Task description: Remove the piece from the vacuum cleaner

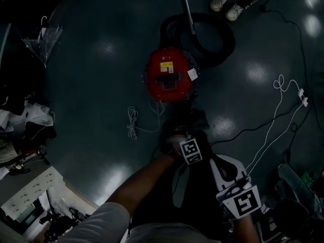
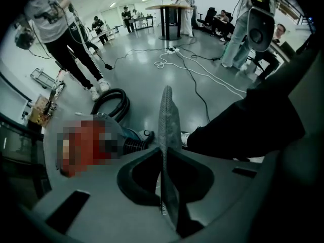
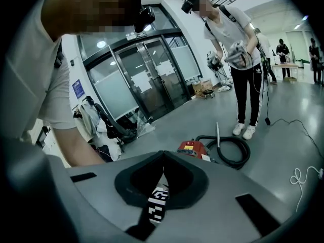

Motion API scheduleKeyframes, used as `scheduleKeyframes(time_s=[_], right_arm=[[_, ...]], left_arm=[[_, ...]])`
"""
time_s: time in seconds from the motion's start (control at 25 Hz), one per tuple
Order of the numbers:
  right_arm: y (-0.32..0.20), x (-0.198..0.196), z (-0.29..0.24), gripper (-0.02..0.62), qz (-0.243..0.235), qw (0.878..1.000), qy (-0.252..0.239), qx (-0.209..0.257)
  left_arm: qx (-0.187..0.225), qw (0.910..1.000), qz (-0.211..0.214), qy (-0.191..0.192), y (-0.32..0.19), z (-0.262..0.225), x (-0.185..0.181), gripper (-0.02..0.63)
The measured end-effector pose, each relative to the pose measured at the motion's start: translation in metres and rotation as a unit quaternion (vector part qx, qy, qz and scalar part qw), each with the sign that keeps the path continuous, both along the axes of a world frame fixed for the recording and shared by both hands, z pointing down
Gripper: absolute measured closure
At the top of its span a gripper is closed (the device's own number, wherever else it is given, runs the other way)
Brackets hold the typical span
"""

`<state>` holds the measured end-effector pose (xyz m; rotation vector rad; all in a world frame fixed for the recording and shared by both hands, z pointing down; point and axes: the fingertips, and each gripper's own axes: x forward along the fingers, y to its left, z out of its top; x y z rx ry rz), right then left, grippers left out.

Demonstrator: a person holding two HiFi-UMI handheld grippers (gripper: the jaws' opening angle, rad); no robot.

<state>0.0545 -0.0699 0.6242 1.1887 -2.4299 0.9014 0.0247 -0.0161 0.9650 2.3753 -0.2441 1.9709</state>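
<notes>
Glass doors show only from the right gripper, clenched empty like the left gripper.

The round plastic vacuum cleaner body is bright red, with a yellow label and a black panel on top. Its coiled ribbed hose is black, and the thin metal wand lying across it is silvery. The glossy floor is dark grey with pale spots of reflected light, a looped cord on it is white, and the marker cube carries black squares on white.
</notes>
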Motion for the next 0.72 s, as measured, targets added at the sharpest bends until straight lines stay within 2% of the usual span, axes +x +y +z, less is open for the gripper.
scheduleKeyframes(time_s=[0.2, 0.36, 0.52, 0.72], right_arm=[[0.016, -0.015, -0.062, 0.578, -0.018, 1.000, 0.014, 0.014], [0.039, -0.028, -0.119, 0.578, -0.025, 0.998, 0.013, 0.048], [0.068, -0.038, -0.170, 0.578, -0.030, 0.998, 0.026, 0.057], [0.105, -0.051, -0.222, 0.578, -0.034, 0.996, 0.019, 0.076]], left_arm=[[0.009, 0.9996, -0.004, 0.026, 0.018, -0.090, -0.013, 0.577], [0.016, 0.9982, 0.002, 0.057, 0.040, -0.176, -0.022, 0.577], [0.019, 0.9962, 0.010, 0.084, 0.065, -0.264, -0.040, 0.577], [-0.002, 0.9933, 0.016, 0.114, 0.103, -0.361, -0.065, 0.577]])
